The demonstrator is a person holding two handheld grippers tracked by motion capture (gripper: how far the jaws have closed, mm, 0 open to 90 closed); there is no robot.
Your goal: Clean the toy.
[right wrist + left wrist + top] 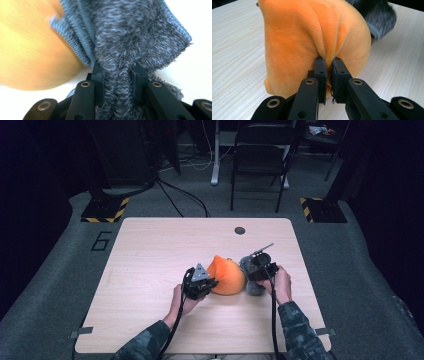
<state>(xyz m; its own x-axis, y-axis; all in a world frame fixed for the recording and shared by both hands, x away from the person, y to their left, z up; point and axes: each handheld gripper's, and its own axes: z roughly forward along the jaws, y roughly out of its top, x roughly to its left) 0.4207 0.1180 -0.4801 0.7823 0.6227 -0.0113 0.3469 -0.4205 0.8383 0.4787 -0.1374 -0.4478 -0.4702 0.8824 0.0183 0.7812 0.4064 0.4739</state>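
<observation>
An orange plush toy (226,275) lies on the wooden table (150,260) between my two grippers. My left gripper (202,285) is at its left side, shut on a pinched fold of the orange plush (312,37); the left gripper (328,75) has its jaws nearly together around that fold. A grey fuzzy cloth (250,275) sits against the toy's right side. My right gripper (260,270) is shut on a bunched part of the grey cloth (130,37), which fills the gap in the right gripper (117,77). The orange toy (32,50) shows blurred at the left there.
A dark round hole (240,230) sits near the table's far edge. Beyond the table stand a black folding chair (260,155) and stand bases with yellow-black tape (105,210). Bare tabletop stretches to the left and front.
</observation>
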